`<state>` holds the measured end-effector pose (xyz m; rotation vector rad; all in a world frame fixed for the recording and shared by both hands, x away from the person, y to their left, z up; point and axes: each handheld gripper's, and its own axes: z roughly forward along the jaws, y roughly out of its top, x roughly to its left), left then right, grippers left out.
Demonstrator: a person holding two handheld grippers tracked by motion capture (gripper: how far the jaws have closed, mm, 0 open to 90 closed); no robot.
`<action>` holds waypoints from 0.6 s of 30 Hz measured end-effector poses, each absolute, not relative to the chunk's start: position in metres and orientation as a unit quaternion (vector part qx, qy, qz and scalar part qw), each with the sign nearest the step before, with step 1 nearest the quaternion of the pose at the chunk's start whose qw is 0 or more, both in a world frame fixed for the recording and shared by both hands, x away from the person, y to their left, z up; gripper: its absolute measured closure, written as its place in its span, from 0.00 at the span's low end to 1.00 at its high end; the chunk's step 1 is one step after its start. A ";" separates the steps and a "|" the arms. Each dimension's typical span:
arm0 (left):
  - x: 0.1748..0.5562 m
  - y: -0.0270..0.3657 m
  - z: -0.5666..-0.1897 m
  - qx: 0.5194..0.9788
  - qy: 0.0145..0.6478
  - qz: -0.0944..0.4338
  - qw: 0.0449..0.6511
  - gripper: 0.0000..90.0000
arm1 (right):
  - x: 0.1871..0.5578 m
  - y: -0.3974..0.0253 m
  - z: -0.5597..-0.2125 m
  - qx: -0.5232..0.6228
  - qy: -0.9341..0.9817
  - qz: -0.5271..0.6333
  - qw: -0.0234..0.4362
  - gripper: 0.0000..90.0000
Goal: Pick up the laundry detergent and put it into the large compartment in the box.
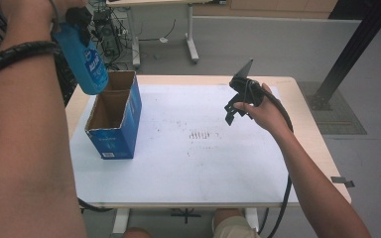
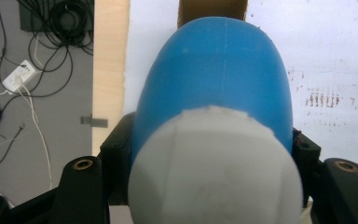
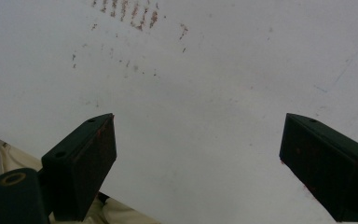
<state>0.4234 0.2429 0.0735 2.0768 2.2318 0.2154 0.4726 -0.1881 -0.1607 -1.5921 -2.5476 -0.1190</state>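
A: Where is the blue plastic bottle with the white screw cap (image 1: 87, 62) at this moment?

B: Up in the air, clamped in the left gripper (image 1: 78, 20). In the high view it hangs tilted above the open blue cardboard box (image 1: 114, 119), over the box's far left corner, with its base pointing down toward the opening.

A: And from the left gripper view?

B: The bottle (image 2: 214, 79) takes up the middle, its white cap nearest the camera and its body pointing away. The black jaws press against both sides of it just behind the cap. Beyond the bottle's far end you see the brown inside of the box (image 2: 212, 10).

A: How does the box stand?

B: Upright on the white sheet covering the light wooden table (image 1: 305, 124), its top flaps open, brown cardboard showing inside.

A: The other tongs?

B: The right gripper (image 1: 234, 110) is held over the sheet well to the right of the box. In the right gripper view its jaws stand wide apart with nothing between them, only the white sheet with faint reddish-brown marks (image 3: 126, 11) beneath.
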 end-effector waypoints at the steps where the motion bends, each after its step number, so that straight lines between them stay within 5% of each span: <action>1: 0.424 0.244 0.070 0.679 0.730 0.069 0.044 0.42 | 0.473 -0.188 -0.161 -0.528 -0.845 -0.039 0.068 0.12; 18: 0.428 0.253 0.023 0.668 0.741 0.055 0.044 0.42 | 0.469 -0.187 -0.161 -0.530 -0.845 -0.039 0.063 0.12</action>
